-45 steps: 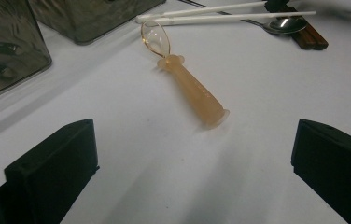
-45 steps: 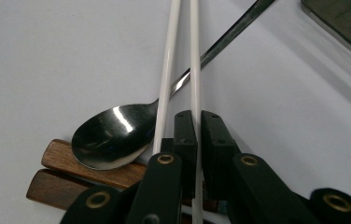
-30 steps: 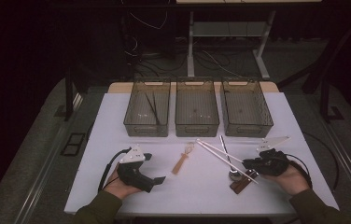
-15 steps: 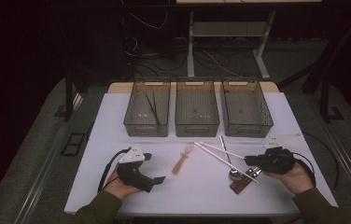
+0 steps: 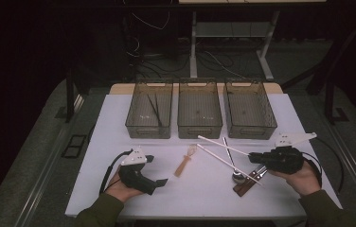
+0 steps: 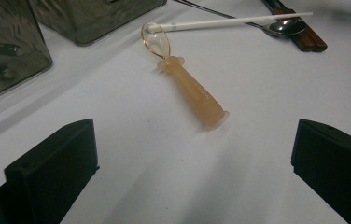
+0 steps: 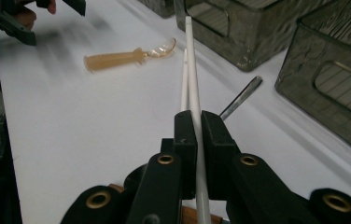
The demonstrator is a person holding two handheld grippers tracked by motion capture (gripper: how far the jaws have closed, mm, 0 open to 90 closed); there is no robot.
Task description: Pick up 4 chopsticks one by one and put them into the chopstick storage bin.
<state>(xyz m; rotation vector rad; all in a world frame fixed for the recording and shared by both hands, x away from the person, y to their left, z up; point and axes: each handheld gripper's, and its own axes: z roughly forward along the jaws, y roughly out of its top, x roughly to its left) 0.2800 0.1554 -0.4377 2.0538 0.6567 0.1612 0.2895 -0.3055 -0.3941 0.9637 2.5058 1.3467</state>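
The left tongs (image 5: 159,181) are resting wide open on the tabletop (image 5: 119,123), holding nothing, with the amber plastic spoon (image 6: 190,84) lying just ahead of them, bowl pointing away toward the bins. Beyond them, the left bin (image 5: 150,109) is holding a pair of dark sticks, while the middle bin (image 5: 200,109) and the right bin (image 5: 249,106) are looking empty. Further right, the right tongs (image 7: 196,140) are closing tight on one white chopstick (image 7: 191,70), pinching it near its back end so that most of its length is sticking out in front of them toward the bins. The second white chopstick (image 7: 183,84) is lying just beside the gripped one, and a metal spoon (image 5: 235,172) and a brown wooden piece (image 5: 247,184) are sitting directly under the right tongs. The risk from here is that such a far-back grip is leaving a long lever: the chopstick could be swivelling between the pads or slipping out as it is being carried. Its free tip could also be catching a bin rim or nudging the second chopstick across the tabletop. No brand, label or writing is readable anywhere.
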